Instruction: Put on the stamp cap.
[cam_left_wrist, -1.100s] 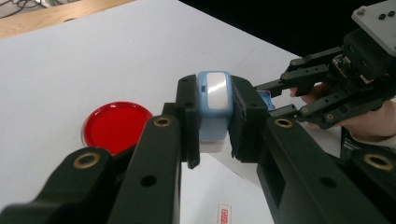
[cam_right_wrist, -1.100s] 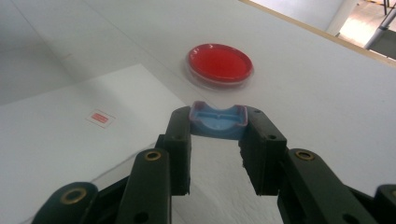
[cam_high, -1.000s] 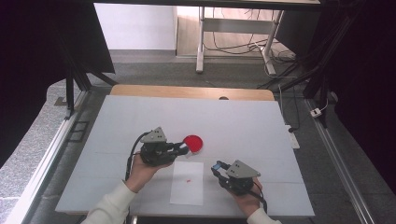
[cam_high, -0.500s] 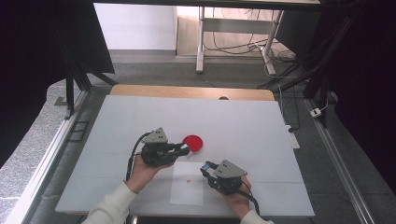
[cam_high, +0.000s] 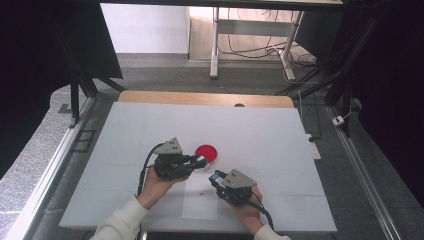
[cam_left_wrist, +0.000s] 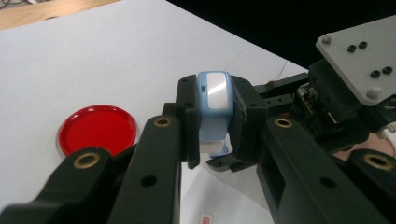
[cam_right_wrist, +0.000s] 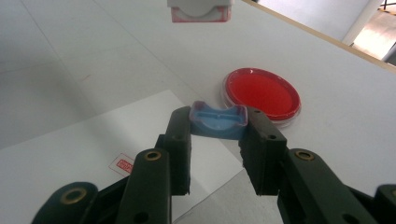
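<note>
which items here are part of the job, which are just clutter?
In the job:
- blue stamp body, held in left tongs
- blue cap, held in right tongs
- white sheet with red print
- red ink pad

Lying about:
- trestle legs and cables behind the table

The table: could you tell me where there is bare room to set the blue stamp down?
The table is bare left of the left gripper and across its far half beyond the red dish; the right side past the right gripper is free too. It is crowded between the grippers, around the dish and the white sheet.
</note>
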